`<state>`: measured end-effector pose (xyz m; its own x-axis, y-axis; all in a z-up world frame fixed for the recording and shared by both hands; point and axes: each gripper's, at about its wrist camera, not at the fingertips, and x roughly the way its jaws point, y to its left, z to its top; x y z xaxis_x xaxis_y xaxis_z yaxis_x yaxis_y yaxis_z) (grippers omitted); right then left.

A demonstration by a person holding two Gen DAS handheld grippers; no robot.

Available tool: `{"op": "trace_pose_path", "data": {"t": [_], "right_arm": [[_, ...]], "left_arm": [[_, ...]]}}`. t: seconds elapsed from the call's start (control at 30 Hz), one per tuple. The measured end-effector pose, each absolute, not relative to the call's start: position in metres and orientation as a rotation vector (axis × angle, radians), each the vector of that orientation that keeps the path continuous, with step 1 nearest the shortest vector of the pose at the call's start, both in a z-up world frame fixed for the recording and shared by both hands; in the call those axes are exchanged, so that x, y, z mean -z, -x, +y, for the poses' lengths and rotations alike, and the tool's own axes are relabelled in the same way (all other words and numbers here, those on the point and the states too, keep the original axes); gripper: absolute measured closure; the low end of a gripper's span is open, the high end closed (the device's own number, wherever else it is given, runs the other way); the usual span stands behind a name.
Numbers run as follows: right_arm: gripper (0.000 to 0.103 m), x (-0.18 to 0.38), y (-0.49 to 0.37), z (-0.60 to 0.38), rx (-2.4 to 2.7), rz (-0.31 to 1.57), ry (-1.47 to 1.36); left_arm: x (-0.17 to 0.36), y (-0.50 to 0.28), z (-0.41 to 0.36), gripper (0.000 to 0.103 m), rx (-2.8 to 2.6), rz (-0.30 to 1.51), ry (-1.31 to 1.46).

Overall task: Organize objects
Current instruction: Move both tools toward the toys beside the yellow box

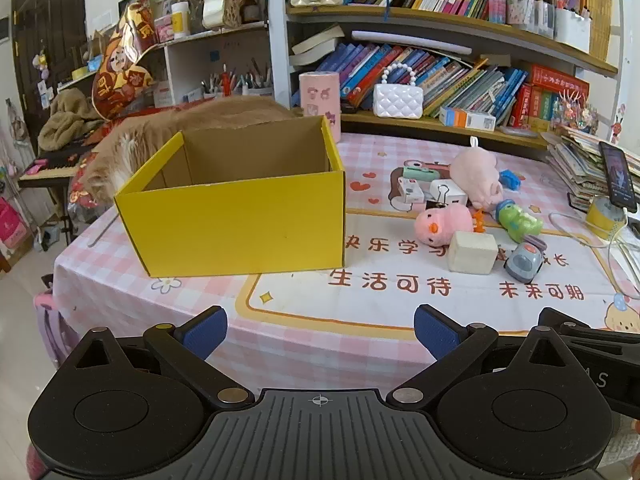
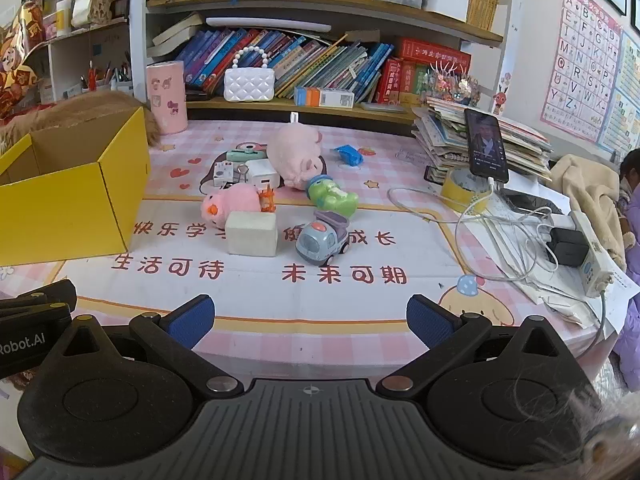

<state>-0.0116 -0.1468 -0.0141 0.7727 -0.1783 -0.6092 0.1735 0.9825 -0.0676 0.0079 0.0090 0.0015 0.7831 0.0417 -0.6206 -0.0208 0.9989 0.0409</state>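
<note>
An open yellow cardboard box (image 1: pixel 236 220) stands on the pink checked tablecloth; it also shows at the left in the right wrist view (image 2: pixel 72 208). Right of it lies a pile of toys: a pink duck plush (image 2: pixel 230 206), a cream block (image 2: pixel 251 234), a grey-blue toy car (image 2: pixel 323 242), a green dinosaur (image 2: pixel 334 198), a pink pig plush (image 2: pixel 294 158), a blue toy (image 2: pixel 349 155) and small white chargers (image 2: pixel 260 174). My left gripper (image 1: pixel 320 332) is open and empty over the table's front edge. My right gripper (image 2: pixel 310 322) is open and empty, in front of the toys.
An orange cat (image 1: pixel 132 148) lies behind the box. A phone (image 2: pixel 486 146) leans on a stack of books, with a tape roll (image 2: pixel 466 190), cables and a power strip (image 2: pixel 588 252) at the right. A pink canister (image 2: pixel 167 96) and bookshelves stand behind.
</note>
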Motion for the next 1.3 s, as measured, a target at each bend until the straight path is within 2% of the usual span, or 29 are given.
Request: {"op": "trace_pose_path", "data": {"t": [1.3], "right_arm": [[0.000,0.021,-0.003,-0.147,0.197,0.694,-0.014]], "left_arm": [[0.002,-0.027,0.015,0.002,-0.027,0.700,-0.039]]}}
